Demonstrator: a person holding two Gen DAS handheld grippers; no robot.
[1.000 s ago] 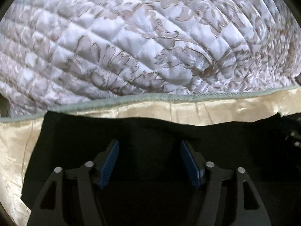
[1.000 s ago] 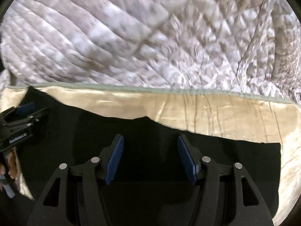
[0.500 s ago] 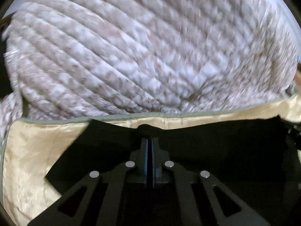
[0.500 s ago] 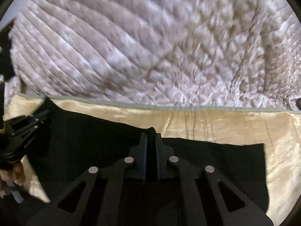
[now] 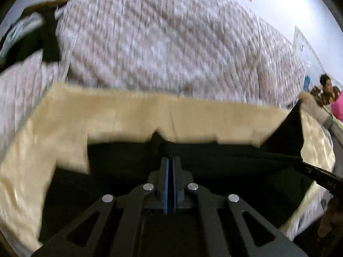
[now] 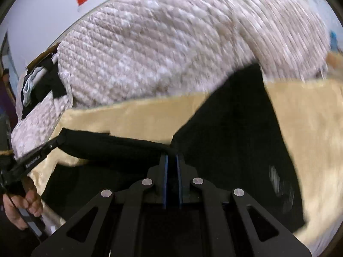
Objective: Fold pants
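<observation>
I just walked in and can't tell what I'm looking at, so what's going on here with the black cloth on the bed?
A person is folding black pants on a bed, with a handheld gripper in each hand. The left gripper and right gripper are both shut on the pants' edge, lifting it off the cream sheet. A quilted blanket lies behind. The picture is blurred from motion.

Both wrist views sit low and close over the black pants (image 5: 214, 160) (image 6: 225, 128), facing the quilted bedspread (image 5: 167, 42) (image 6: 160, 49) beyond — shared ground; each catches the other gripper sideways.
</observation>
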